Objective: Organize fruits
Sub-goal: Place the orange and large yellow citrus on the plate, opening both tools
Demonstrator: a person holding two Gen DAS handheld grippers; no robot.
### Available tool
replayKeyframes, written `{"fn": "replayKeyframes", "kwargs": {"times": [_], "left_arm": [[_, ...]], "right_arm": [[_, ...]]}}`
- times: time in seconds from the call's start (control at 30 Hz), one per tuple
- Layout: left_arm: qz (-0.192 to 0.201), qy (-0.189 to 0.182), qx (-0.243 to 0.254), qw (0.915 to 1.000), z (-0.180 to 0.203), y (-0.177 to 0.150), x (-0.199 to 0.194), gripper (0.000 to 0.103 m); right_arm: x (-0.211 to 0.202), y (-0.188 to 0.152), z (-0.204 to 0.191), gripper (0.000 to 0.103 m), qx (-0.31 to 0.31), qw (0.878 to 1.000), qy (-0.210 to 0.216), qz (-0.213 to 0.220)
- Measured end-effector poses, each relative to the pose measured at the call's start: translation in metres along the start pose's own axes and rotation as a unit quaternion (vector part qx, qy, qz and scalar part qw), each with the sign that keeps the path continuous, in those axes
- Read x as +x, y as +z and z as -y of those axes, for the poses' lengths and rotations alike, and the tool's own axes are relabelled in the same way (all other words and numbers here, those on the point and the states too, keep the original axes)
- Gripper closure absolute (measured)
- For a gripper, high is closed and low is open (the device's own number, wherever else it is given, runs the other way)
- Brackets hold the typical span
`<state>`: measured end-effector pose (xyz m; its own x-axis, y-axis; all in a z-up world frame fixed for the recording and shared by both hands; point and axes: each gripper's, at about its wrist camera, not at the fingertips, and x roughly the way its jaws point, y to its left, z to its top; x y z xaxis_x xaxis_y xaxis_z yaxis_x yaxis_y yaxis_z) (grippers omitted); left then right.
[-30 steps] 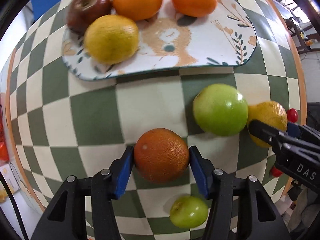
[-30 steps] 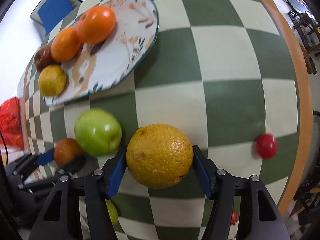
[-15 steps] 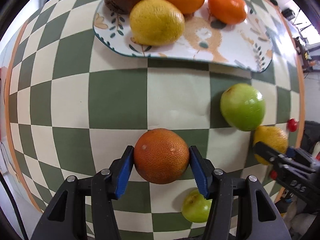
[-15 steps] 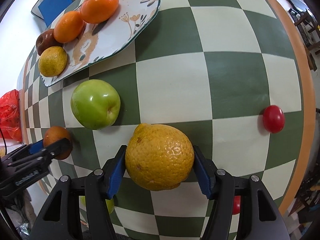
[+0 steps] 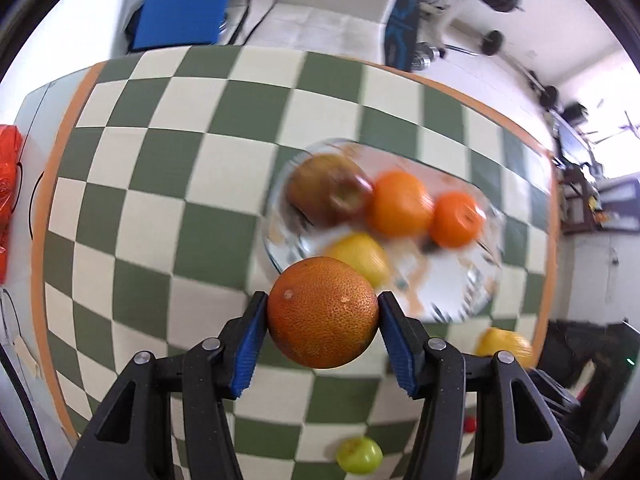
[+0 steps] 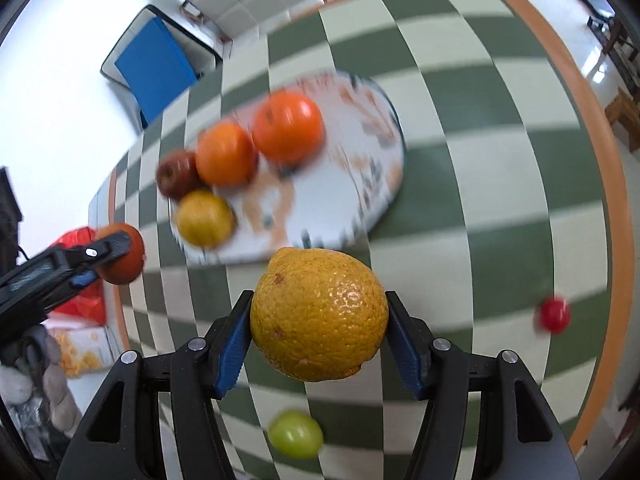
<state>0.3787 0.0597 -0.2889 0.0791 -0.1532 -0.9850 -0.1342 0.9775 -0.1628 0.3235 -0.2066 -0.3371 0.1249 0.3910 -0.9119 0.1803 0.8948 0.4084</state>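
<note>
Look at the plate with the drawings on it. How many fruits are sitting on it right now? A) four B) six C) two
A, since the plate holds a dark red apple, two oranges and a yellow fruit, while the other fruits are in the tongs or on the checkered table.

Motion-blurred plate [image 5: 452,280] and its fruit, lemon [image 5: 362,258] partly behind held orange [image 5: 323,312], small green fruit [image 6: 295,434] smeared
</note>
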Motion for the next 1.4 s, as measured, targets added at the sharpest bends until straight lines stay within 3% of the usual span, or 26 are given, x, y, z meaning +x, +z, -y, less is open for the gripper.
{"fn": "replayKeyframes", "kwargs": {"times": [0.13, 0.3, 0.57, 0.67, 0.7, 0.73, 0.8, 0.93, 1.23, 1.4], "left_arm": [[-0.039, -0.007, -0.039, 0.9985, -0.018, 0.028, 0.037, 0.05], [-0.064, -0.017, -0.052, 0.9964, -0.018, 0.033, 0.056, 0.05], [-0.081, -0.032, -0.067, 0.9939, -0.021, 0.026, 0.068, 0.049], [-0.086, -0.038, -0.069, 0.9932, -0.023, 0.027, 0.066, 0.048], [-0.087, -0.034, -0.065, 0.9935, -0.023, 0.026, 0.065, 0.043], [-0.086, -0.029, -0.058, 0.9942, -0.021, 0.027, 0.063, 0.037], [-0.078, -0.021, -0.046, 0.9957, -0.019, 0.027, 0.058, 0.016], [-0.065, -0.006, -0.034, 0.9973, -0.018, 0.023, 0.047, 0.015], [0.015, 0.077, 0.031, 0.9964, 0.003, -0.005, 0.009, 0.015], [0.04, 0.095, 0.047, 0.9935, 0.008, -0.026, -0.008, 0.015]], "right_arm": [[0.014, 0.035, -0.015, 0.038, -0.007, 1.0, -0.019, 0.006], [0.04, 0.064, -0.025, 0.038, -0.007, 0.999, -0.034, -0.003], [0.071, 0.073, -0.031, 0.036, -0.002, 0.999, -0.031, -0.025], [0.066, 0.074, -0.032, 0.023, -0.002, 0.999, -0.031, -0.019], [0.064, 0.074, -0.032, 0.022, -0.002, 0.999, -0.032, -0.017], [0.062, 0.074, -0.033, 0.022, -0.003, 0.999, -0.032, -0.016], [0.055, 0.073, -0.035, 0.021, -0.011, 0.999, -0.044, -0.013], [0.039, 0.067, -0.039, 0.009, -0.032, 0.997, -0.069, -0.003], [0.006, 0.038, -0.051, 0.008, -0.074, 0.988, -0.13, 0.031], [-0.013, 0.019, -0.054, 0.008, -0.08, 0.986, -0.14, 0.047]]}}
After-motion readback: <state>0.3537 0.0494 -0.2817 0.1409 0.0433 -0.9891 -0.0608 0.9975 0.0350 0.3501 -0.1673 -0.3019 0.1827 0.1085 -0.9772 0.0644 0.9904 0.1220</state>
